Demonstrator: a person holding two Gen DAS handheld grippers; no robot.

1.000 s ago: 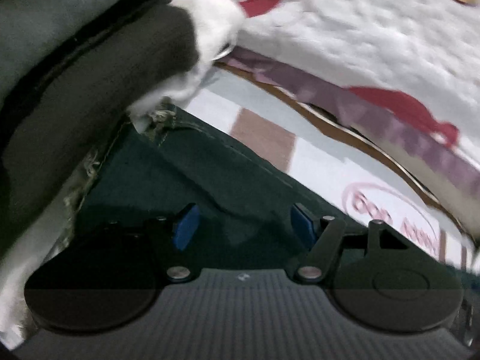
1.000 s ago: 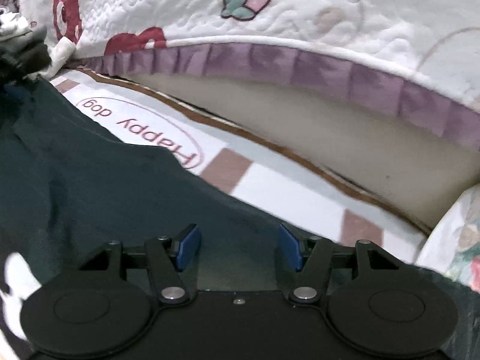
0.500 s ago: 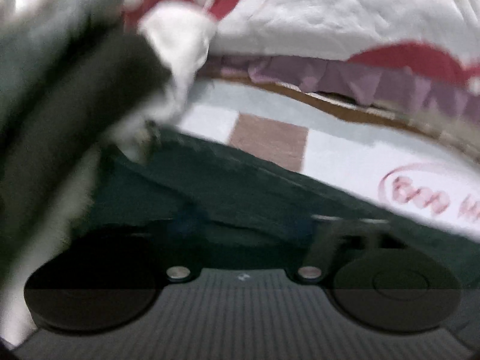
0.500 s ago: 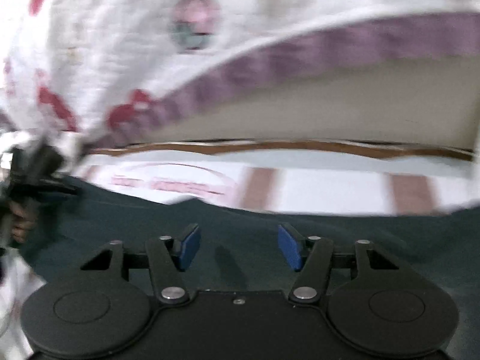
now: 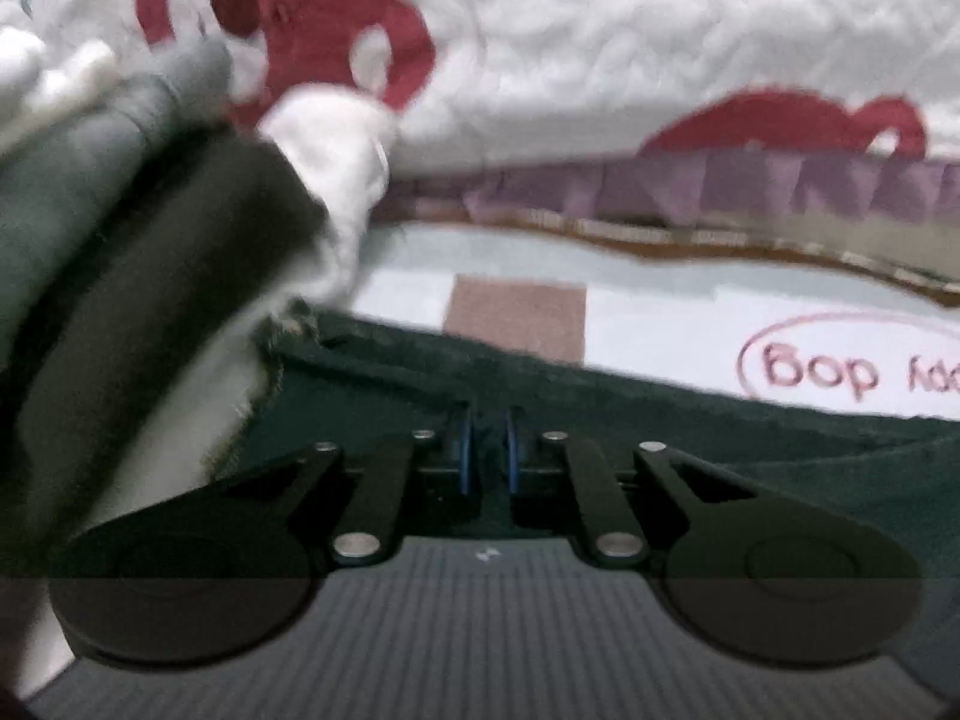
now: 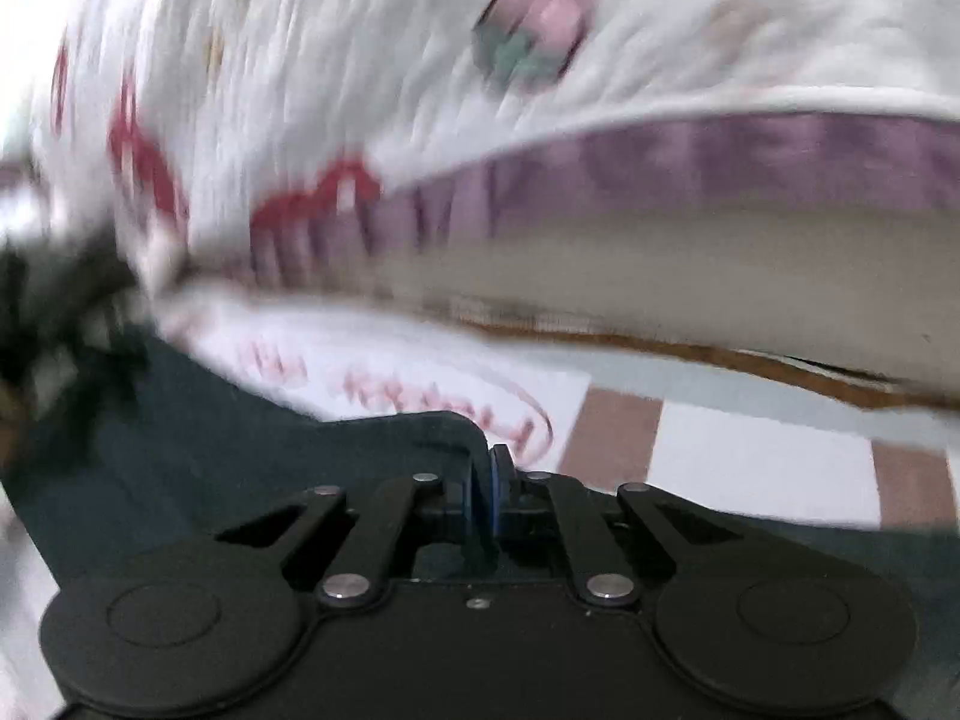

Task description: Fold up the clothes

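A dark green garment (image 5: 600, 414) lies spread on a pale mat printed with pink lettering. My left gripper (image 5: 486, 450) is shut on the garment's edge, blue pads pinching a fold of the cloth. In the right wrist view the same dark green garment (image 6: 240, 468) rises in a small peak where my right gripper (image 6: 489, 492) is shut on it. At the far left of that view a blurred dark shape, the other gripper (image 6: 54, 324), holds the cloth's far corner.
A pile of folded grey, black and white clothes (image 5: 132, 252) leans at the left. A white quilt (image 5: 660, 60) with red prints and a purple frill (image 6: 720, 162) hangs over the mat's (image 6: 750, 462) far side. Brown squares mark the mat.
Both grippers went from open to shut, each pinching the dark green garment. Both views swung sideways and the right one is still blurred by motion.
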